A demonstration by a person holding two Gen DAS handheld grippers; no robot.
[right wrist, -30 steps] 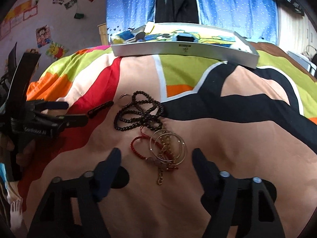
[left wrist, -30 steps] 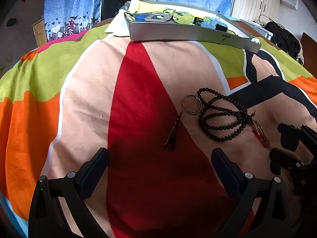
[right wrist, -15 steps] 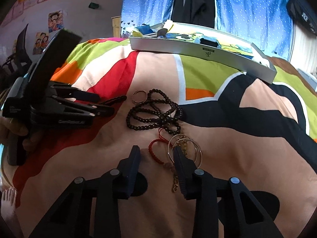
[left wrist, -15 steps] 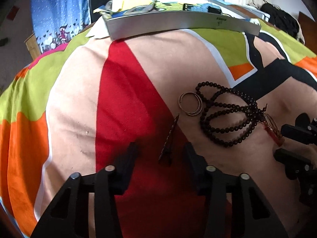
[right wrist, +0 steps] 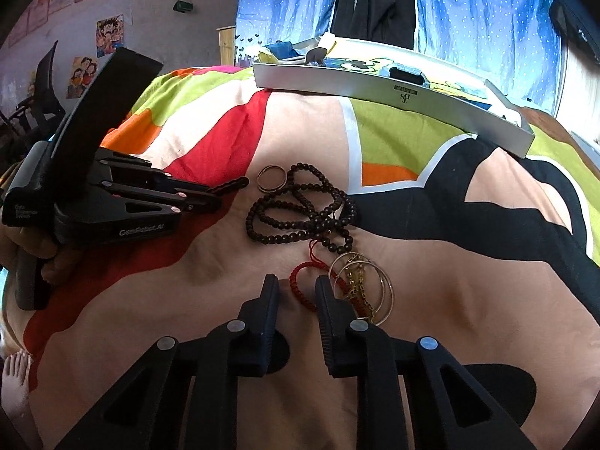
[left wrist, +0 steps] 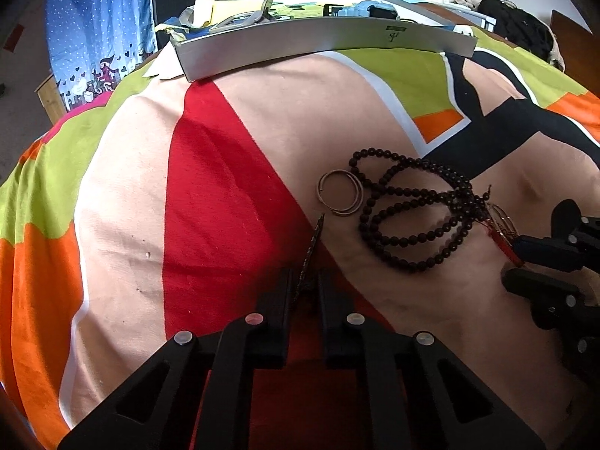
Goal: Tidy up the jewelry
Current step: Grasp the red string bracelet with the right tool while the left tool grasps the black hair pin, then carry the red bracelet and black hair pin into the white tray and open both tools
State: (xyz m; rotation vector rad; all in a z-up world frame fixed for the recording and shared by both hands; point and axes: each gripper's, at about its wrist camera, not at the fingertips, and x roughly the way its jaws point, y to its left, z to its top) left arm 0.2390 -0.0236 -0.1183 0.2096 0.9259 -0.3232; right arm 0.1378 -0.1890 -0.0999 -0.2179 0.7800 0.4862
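Jewelry pile (right wrist: 311, 225) sits mid-bed: left tongs (left wrist: 304, 287) nearly clenched on the dark slim pin (left wrist: 310, 247), right tongs (right wrist: 297, 292) part-closed astride the red cord bracelet (right wrist: 302, 285) — pinch low, lift straight, avoid snagging the beads (left wrist: 412, 213).

Colourful bedspread (left wrist: 123, 195), blue curtain (right wrist: 468, 11), wall posters (right wrist: 110, 33)

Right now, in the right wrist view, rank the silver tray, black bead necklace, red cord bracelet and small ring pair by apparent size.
1. silver tray
2. black bead necklace
3. red cord bracelet
4. small ring pair, though it lies farther from the camera, so 3 and 4 are unsure.
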